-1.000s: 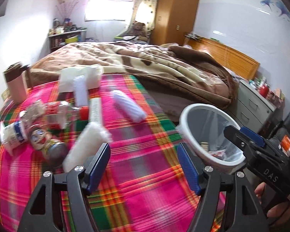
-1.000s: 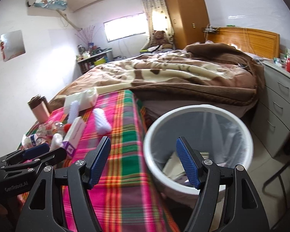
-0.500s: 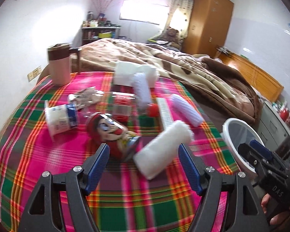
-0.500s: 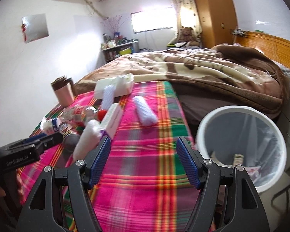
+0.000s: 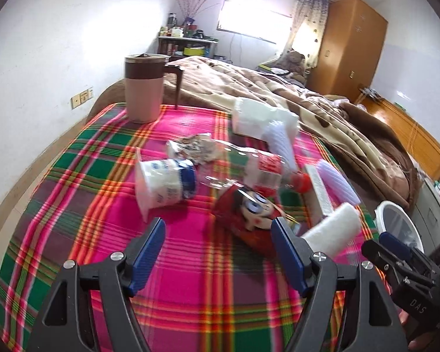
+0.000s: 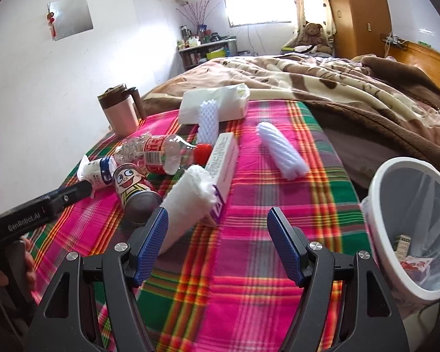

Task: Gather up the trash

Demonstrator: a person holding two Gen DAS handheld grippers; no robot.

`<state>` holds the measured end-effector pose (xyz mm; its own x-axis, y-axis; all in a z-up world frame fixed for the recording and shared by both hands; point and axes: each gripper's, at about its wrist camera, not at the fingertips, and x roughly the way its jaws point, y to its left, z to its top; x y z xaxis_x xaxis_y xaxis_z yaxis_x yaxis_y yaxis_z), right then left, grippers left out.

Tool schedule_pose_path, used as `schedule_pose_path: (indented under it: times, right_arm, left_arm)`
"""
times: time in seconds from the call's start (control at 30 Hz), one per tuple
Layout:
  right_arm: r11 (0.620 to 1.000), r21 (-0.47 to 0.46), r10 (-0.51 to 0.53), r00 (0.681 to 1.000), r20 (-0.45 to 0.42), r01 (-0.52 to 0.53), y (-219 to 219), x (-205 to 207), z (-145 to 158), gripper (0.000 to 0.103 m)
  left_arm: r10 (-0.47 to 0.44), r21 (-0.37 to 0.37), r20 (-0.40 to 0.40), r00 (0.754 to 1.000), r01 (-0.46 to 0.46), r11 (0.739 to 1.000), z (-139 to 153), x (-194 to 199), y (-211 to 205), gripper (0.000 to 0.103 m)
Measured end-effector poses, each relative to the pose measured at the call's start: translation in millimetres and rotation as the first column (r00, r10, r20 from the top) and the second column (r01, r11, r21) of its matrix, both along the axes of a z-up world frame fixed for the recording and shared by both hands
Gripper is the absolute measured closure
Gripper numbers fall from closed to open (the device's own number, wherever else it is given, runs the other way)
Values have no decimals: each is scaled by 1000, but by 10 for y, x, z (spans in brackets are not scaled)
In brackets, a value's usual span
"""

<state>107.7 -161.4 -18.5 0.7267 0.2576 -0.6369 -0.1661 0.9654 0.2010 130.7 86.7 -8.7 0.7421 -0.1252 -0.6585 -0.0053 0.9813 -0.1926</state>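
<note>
Hovering over a plaid blanket (image 5: 73, 205) strewn with litter, a person's two handheld grippers stand with jaws apart and nothing between them. The left gripper (image 5: 217, 252) faces a red cartoon-face can (image 5: 246, 211) lying on its side just ahead and slightly right of its jaws, its long axis slanting away to the left; a tipped yogurt cup (image 5: 164, 184) lies just ahead to the left. The right gripper (image 6: 217, 243) has a white foam roll (image 6: 187, 199) just ahead of its left finger (image 6: 152, 243), the roll's long axis running up and to the right, beside a flat carton (image 6: 223, 173). The left gripper looks nearer the can and cup, the right nearer the roll and the white bin (image 6: 378, 199), which stands off the blanket's right edge with a few scraps already inside. Bare blanket lies under both tools, giving open room to close in; the clear bottle (image 6: 158, 155) and can crowd together, so a clean pick there probably needs care.
</note>
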Motion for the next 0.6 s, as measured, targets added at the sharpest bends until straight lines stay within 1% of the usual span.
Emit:
schedule_pose_path:
  times: [0.13,0.23,0.33,0.4,0.47,0.53,0.6]
  right_arm:
    - [1000,0,-6,1000,-29,6,95,97,-53,31]
    - [1000,-10,-23,999,-43,22,148,150,-91,31]
    - [1000,-3,-29,998,-56,29,173,186,-117,32]
    - [999,-1,-32,998,-56,32,170,199,-120,32]
    - [999,-1,-40,997,-58,40,174,217,-121,37]
    - [999,3,-42,997,-60,42,187,244,-116,44]
    - [999,5,-44,997,-61,44,203,275,-115,51]
  left_arm:
    - [38,3,-11,999,-38,999,-30,75,161,27]
    - [50,6,-13,999,-50,999,-49,132,270,26]
    - [60,14,-29,998,-60,998,-81,208,371,25]
    - [64,28,-24,998,-64,998,-74,252,424,24]
    - [68,39,-21,997,-67,997,-69,310,476,24]
    - [72,49,-34,997,-70,996,-76,384,532,23]
    - [59,72,-36,998,-56,996,-73,458,557,22]
